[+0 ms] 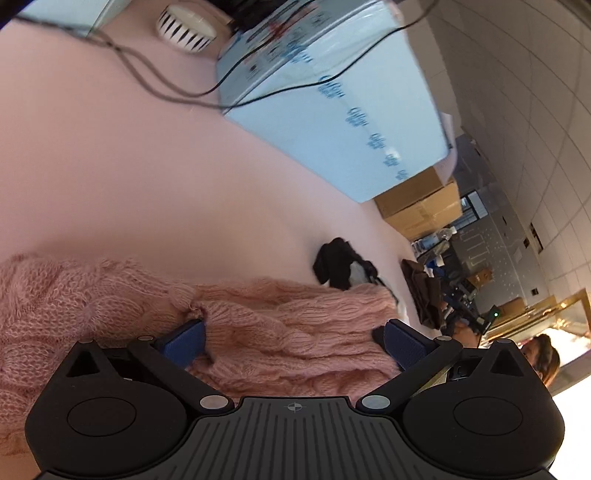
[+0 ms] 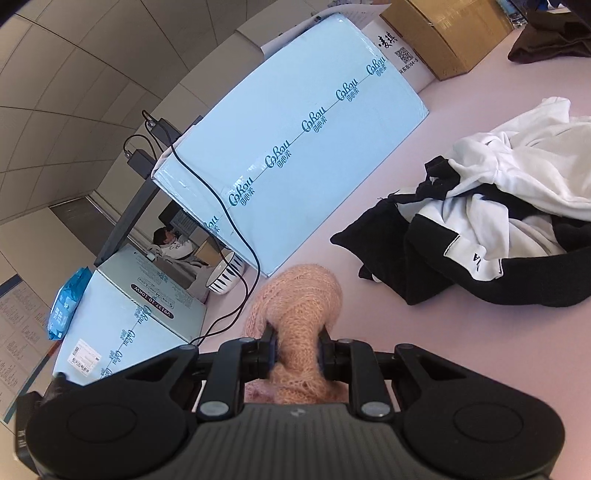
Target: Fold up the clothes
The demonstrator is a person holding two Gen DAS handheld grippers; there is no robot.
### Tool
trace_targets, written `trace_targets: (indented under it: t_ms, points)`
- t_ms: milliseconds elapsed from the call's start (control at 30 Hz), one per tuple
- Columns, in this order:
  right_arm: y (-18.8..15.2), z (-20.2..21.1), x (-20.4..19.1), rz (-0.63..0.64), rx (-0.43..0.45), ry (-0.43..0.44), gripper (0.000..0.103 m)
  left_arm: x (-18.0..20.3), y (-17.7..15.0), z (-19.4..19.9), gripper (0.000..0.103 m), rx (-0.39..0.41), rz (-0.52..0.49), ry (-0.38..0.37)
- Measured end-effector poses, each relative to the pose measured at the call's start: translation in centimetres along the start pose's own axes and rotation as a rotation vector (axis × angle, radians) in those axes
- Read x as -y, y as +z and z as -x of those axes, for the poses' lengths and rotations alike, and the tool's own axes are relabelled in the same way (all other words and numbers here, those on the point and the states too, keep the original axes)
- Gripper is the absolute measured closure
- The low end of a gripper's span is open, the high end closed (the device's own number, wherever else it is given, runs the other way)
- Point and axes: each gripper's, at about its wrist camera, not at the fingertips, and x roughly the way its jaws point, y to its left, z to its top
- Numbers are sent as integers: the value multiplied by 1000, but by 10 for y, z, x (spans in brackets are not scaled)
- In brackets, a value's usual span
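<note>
A fluffy pink knitted sweater (image 1: 92, 295) lies spread across the pink tabletop (image 1: 110, 166) in the left wrist view. My left gripper (image 1: 293, 343) stands wide open low over it. A thick fold of the knit lies between the blue pads (image 1: 184, 343), which do not squeeze it. In the right wrist view my right gripper (image 2: 297, 347) is shut on a bunched part of the same pink sweater (image 2: 299, 295). That part bulges out past the fingertips and is lifted off the table.
A long light-blue carton (image 2: 295, 147) with a black cable (image 2: 236, 229) draped over it stands along the far side. A striped bowl (image 2: 225, 277) sits beside it. A black-and-white clothes pile (image 2: 498, 221) lies to the right, with a cardboard box (image 2: 443, 33) and a brown garment (image 2: 546, 40) beyond.
</note>
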Motion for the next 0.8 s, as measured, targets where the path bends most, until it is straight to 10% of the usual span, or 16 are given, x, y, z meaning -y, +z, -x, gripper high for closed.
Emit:
trace_targets:
  t_ms: [533, 800]
  points:
    - [-2, 2, -36, 55, 83, 70, 82, -20, 4, 0, 0, 29, 97, -117]
    - [4, 0, -22, 18, 72, 31, 82, -12, -6, 68, 0, 293, -39, -141]
